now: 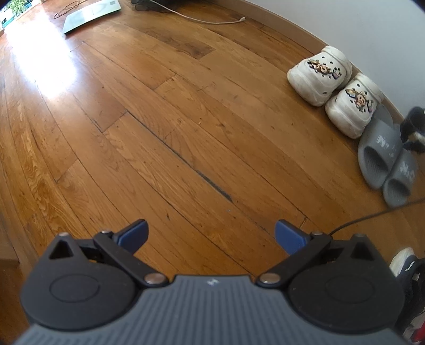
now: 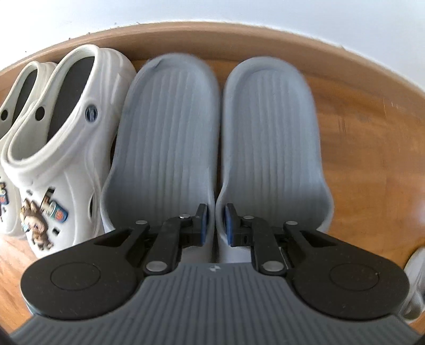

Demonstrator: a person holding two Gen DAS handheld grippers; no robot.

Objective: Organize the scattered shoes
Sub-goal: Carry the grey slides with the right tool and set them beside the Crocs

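My right gripper (image 2: 216,212) points down at a pair of grey slides (image 2: 220,132) and is shut on their two touching inner edges. The slides lie side by side, heels toward the skirting board. Left of them stand two white clogs (image 2: 66,148) with cartoon charms. In the left wrist view the same clogs (image 1: 334,87) and grey slides (image 1: 382,159) line the wall at the right, with the dark body of the right gripper above the slides. My left gripper (image 1: 211,233) is open over bare wooden floor, holding nothing.
A dark and white sneaker (image 1: 403,262) shows at the lower right edge. A white panel (image 1: 90,14) and a white cable (image 1: 212,20) lie far off on the floor. A black cord (image 1: 372,215) runs across the boards near the slides.
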